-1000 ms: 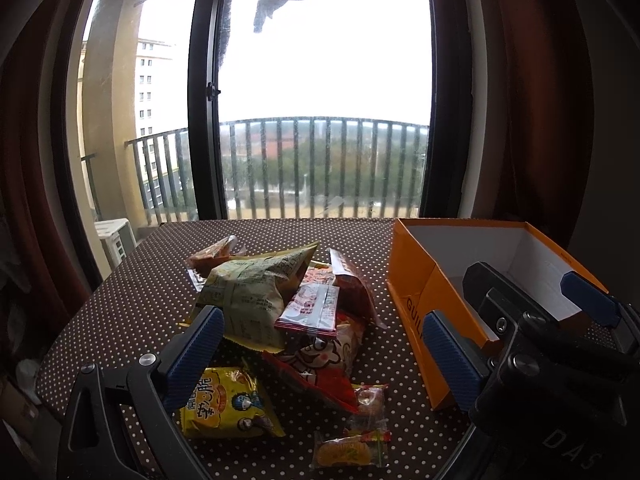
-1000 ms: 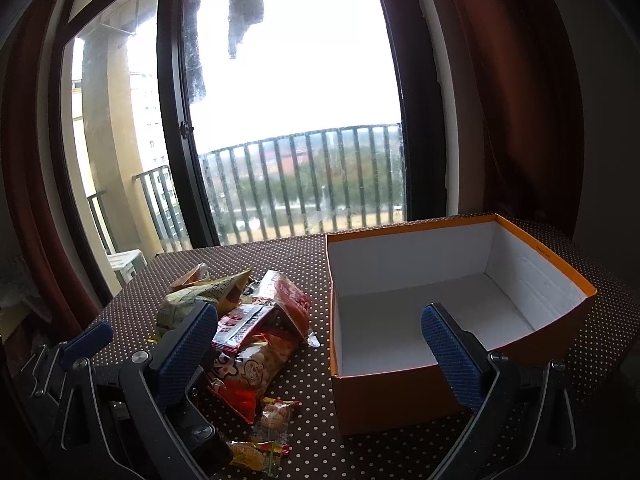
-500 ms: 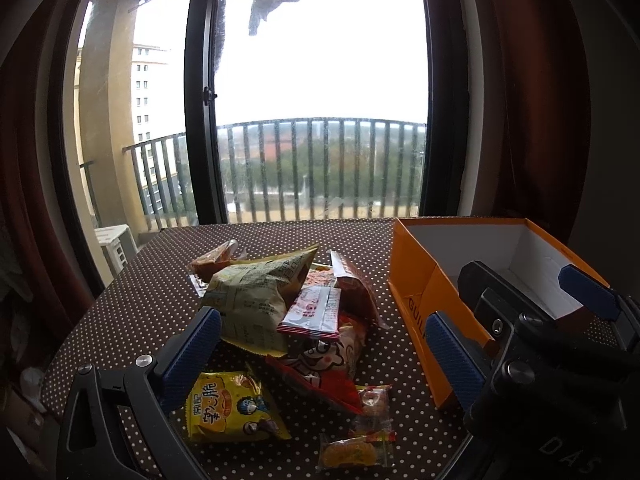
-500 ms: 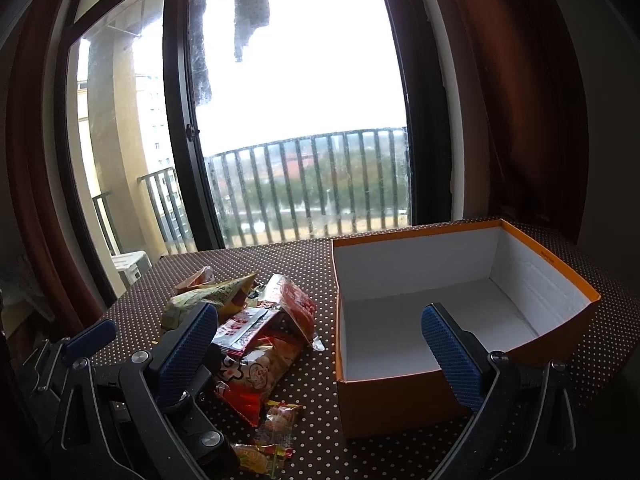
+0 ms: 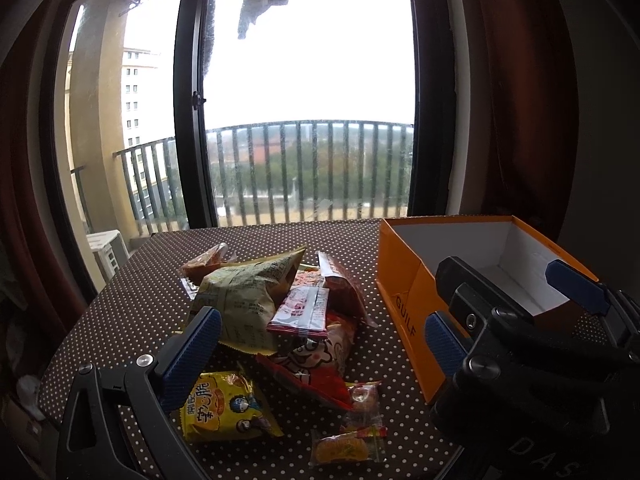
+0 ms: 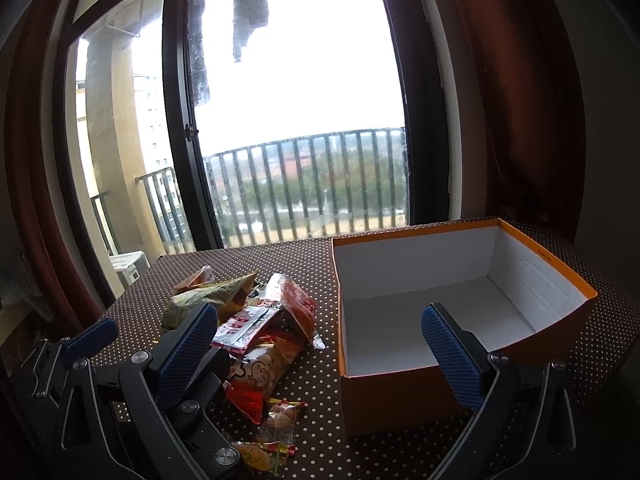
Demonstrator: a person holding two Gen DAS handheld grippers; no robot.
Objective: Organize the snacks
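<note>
A heap of snack packets lies on the dotted tablecloth: a yellow-green bag point(image 5: 244, 300), a pink-white packet point(image 5: 300, 312), a red cartoon bag point(image 5: 316, 364), a yellow packet point(image 5: 224, 408) and small wrapped candies point(image 5: 348, 446). To the right stands an orange box point(image 5: 404, 292) with a white, empty inside point(image 6: 400, 320). My left gripper point(image 5: 318, 344) hovers open over the near side of the heap, holding nothing. My right gripper point(image 6: 320, 352) is open in front of the box's near wall point(image 6: 400, 396), between heap point(image 6: 272, 344) and box.
The table with the brown polka-dot cloth point(image 5: 132, 304) ends at a tall window and balcony railing point(image 5: 312, 168). Dark red curtains point(image 6: 532, 100) hang on both sides. In the left wrist view, the right gripper's body point(image 5: 520, 340) covers the box's near corner.
Both cameras have drifted only slightly. The snacks and the box lie where they were, and both grippers stay open and empty.
</note>
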